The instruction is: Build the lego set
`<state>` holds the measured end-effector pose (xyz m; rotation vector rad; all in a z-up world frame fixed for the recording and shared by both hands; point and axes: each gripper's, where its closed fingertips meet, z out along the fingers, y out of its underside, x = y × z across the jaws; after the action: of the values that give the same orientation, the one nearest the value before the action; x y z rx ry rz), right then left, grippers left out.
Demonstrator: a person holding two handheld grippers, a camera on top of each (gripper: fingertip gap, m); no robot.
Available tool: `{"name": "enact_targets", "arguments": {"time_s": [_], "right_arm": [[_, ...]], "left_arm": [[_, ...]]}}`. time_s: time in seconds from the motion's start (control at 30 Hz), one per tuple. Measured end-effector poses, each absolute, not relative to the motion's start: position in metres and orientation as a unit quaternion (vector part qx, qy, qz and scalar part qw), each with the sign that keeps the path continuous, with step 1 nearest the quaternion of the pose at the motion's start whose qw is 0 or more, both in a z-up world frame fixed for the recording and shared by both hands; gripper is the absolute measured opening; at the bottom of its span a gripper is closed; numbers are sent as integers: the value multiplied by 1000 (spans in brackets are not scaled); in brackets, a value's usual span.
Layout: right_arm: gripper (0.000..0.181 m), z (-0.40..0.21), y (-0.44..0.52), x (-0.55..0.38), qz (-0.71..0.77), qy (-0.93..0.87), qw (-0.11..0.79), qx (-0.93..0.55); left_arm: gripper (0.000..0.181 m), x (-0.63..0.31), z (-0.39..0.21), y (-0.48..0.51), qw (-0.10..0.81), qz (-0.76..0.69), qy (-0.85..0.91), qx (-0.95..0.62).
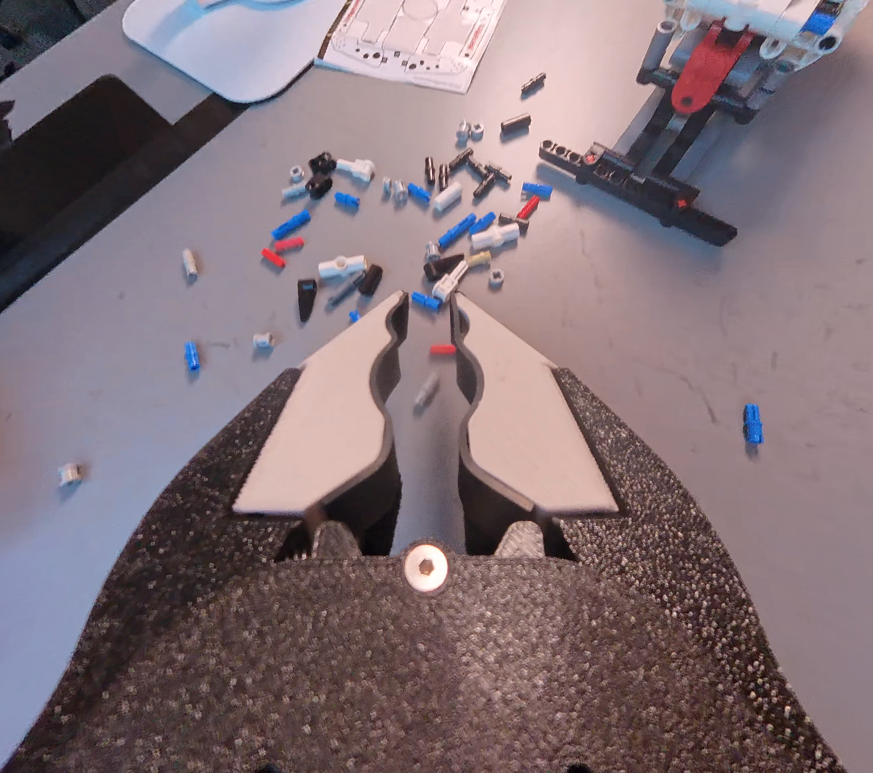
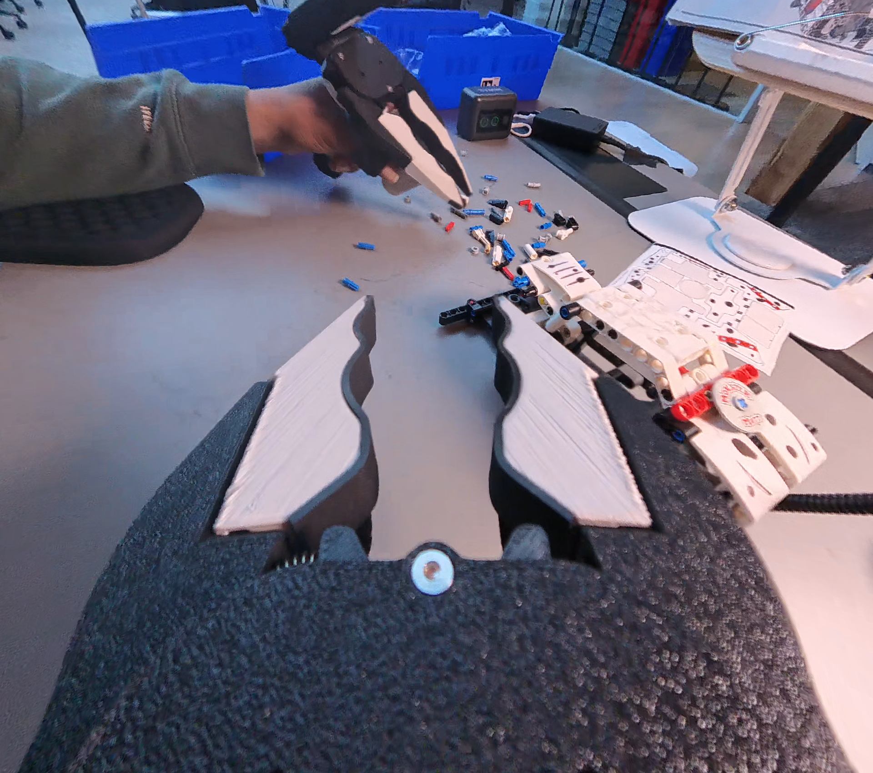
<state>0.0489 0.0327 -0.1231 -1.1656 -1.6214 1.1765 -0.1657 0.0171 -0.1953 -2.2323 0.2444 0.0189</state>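
The left tool (image 1: 429,302), slightly parted and holding nothing, hangs over scattered small pieces (image 1: 415,221); the right tool (image 2: 432,306) gapes wide beside the white-and-black lego model (image 2: 633,339), bare table (image 2: 189,349) to its left.

Blue, red, black pins (image 1: 427,221); grey table (image 1: 661,349)

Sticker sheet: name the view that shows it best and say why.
The left wrist view: the sticker sheet lies whole and unblocked beside the white stand base. In the right wrist view the sheet is seen at a slant, its near edge covered by the white lego model.
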Motion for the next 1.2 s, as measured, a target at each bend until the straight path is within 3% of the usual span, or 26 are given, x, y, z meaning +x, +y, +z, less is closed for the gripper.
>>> {"name": "enact_targets", "arguments": {"time_s": [0.47, 0.7, 0.93, 1.2], "right_arm": [[42, -144, 25, 52, 467, -661, 379, -448], [39, -149, 30, 51, 460, -662, 379, -453], [38, -146, 35, 53, 457, -652, 395, -459], [39, -147, 36, 52, 452, -654, 399, -457]], "left_arm": [[12, -150, -225, 60, 335, -37, 220, -915], [5, -152, -225, 64, 334, -37, 215, -917], [5, -101, -165, 25, 405, -144, 225, -875], [5, -50, -212, -31, 368, -115, 250, -888]]}}
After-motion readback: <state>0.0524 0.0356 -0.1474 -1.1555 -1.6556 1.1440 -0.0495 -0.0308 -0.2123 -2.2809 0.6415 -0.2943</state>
